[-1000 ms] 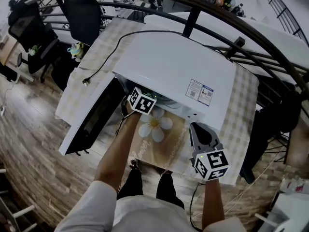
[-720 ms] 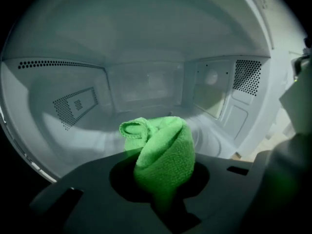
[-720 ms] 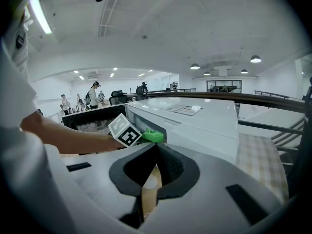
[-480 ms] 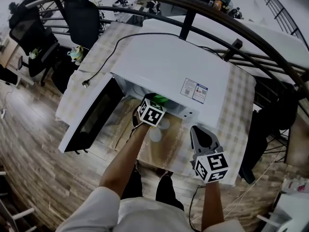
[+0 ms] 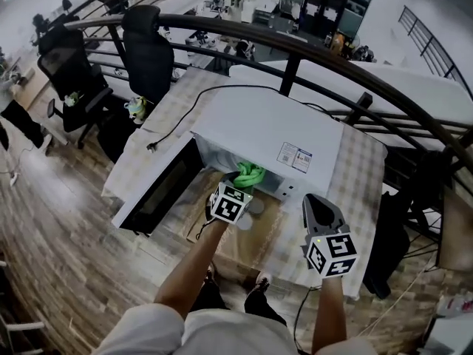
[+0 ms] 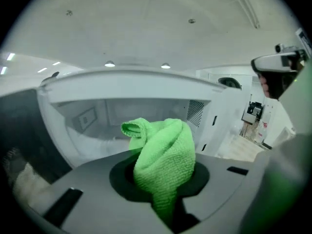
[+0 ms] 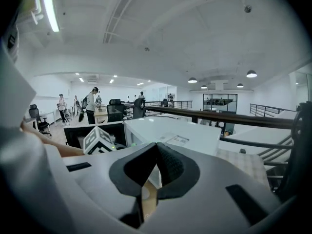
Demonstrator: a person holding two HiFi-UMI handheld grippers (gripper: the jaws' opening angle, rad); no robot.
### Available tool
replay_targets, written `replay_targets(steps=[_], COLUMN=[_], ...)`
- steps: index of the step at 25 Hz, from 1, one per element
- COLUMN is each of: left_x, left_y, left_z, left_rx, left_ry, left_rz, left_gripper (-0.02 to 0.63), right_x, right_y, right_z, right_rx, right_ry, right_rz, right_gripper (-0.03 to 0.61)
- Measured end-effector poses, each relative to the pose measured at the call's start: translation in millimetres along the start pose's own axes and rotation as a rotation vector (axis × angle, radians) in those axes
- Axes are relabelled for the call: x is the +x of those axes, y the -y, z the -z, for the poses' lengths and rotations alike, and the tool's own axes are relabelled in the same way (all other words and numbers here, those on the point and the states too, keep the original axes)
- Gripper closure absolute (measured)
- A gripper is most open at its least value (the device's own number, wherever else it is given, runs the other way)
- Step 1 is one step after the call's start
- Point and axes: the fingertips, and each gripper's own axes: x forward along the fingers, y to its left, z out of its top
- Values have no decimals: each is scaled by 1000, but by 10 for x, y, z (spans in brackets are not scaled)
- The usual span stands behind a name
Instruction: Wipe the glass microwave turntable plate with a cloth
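My left gripper (image 5: pixel 239 188) is shut on a bunched green cloth (image 5: pixel 249 174) right at the mouth of the white microwave (image 5: pixel 273 128). In the left gripper view the cloth (image 6: pixel 163 150) stands up between the jaws, with the open white cavity (image 6: pixel 122 116) straight ahead. A pale shape lies on the cavity floor; I cannot tell whether it is the glass turntable plate. My right gripper (image 5: pixel 316 203) hovers over the table to the right of the microwave's front. In the right gripper view, the right gripper (image 7: pixel 156 147) has its pads together on nothing.
The microwave door (image 5: pixel 159 191) hangs open to the left. A tan mat (image 5: pixel 236 239) lies in front of the oven on the checked tablecloth (image 5: pixel 362 176). A black power cord (image 5: pixel 185 113) runs off to the left. A dark railing (image 5: pixel 295 46) curves behind, with office chairs (image 5: pixel 148 43) beyond.
The left gripper has drawn back from the cavity toward me, and the green cloth now shows at the opening. The head view has pulled back. The right gripper has hardly moved.
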Motion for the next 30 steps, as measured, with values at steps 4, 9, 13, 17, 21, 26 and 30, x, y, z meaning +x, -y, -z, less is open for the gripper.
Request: replay_targets(steps=[4,9,13,17,21,26,30], left_x=[-641,-1370,-1890,-2309,-2584,-2811,-2925], left_y=[-120,-314,-383,-323,-186,-57,0], left_z=[-209,-671,-1098,-1533,-1830,-2109,-2226], left_rx=[18,-9,5,68,141,187,219], left_ry=[60,210,332,436,502,574,602], left_rz=[-49,-110,-155,-161,-153,-147,-151], left_gripper=[534,534,534,534,534,534,534], right_x=[-131,-236,-335,-439,-532,-608,-656], right_y=[-30,-110,-209,-256,-257,-294,-331], right_z=[-419,-826,-1067,-1330,-1528,-1720,-1851], right_rx=[-49,-125,-166,-218,-250,-270,-270], right_ry=[72,139,181,225,261,296,331], right_rz=[-5,-16,-25,-16,1,7,5], right_gripper=[563,563,563,563,565,565,565])
